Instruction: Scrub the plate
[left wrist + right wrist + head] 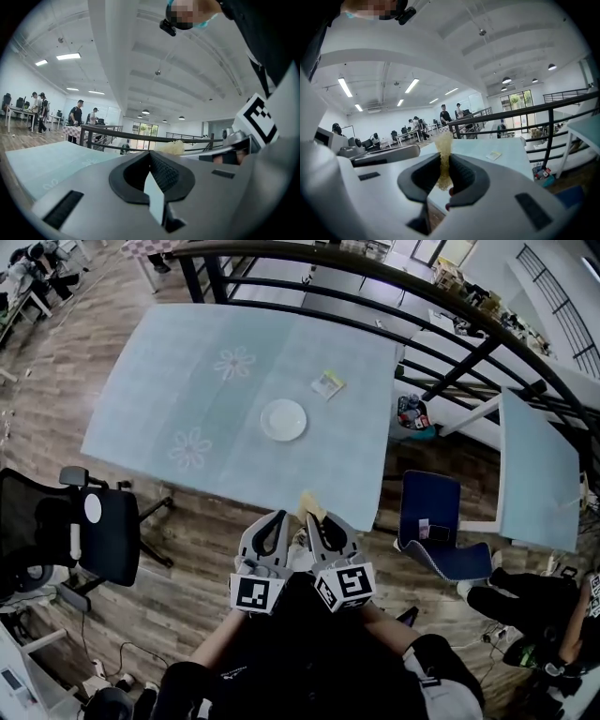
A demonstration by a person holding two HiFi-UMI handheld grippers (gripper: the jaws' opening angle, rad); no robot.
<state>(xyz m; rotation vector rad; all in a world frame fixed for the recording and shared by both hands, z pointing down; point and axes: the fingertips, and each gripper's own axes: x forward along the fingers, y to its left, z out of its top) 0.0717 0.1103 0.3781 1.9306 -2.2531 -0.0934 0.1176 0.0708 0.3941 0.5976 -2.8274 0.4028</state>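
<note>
- Plate (pixel 283 419): white, round and lying flat near the middle of the pale blue table (pixel 159 381). It is well apart from both grippers and nothing touches it.
- At the far left of the head view, a black office chair (pixel 105 532) stands on the wood floor, just off the table's near left corner.
- Two faint flower prints (pixel 234 362) mark the table top to the left of the plate.
- A small packet (pixel 328 383) lies on the table beyond the plate and a little to its right.
- The left gripper (pixel 273 518) is held close to the person's body, short of the table's near edge. In the left gripper view (pixel 150 153) its dark pads meet at the tips and nothing is between them.
- The right gripper (pixel 319 519) is just beside the left one, and their marker cubes are almost touching. Its jaws are clamped on a yellowish sponge (pixel 443 152), which stands upright between the pads and sticks out past the tips. In the head view the sponge (pixel 310 503) shows at the table's near edge.
- A dark metal railing (pixel 375 268) runs along the far and right sides of the table.
- Past the railing, a blue chair (pixel 436 521) sits beside a second pale blue table (pixel 539 474).
- A person in dark clothes (pixel 525 601) is low at the far right.
</note>
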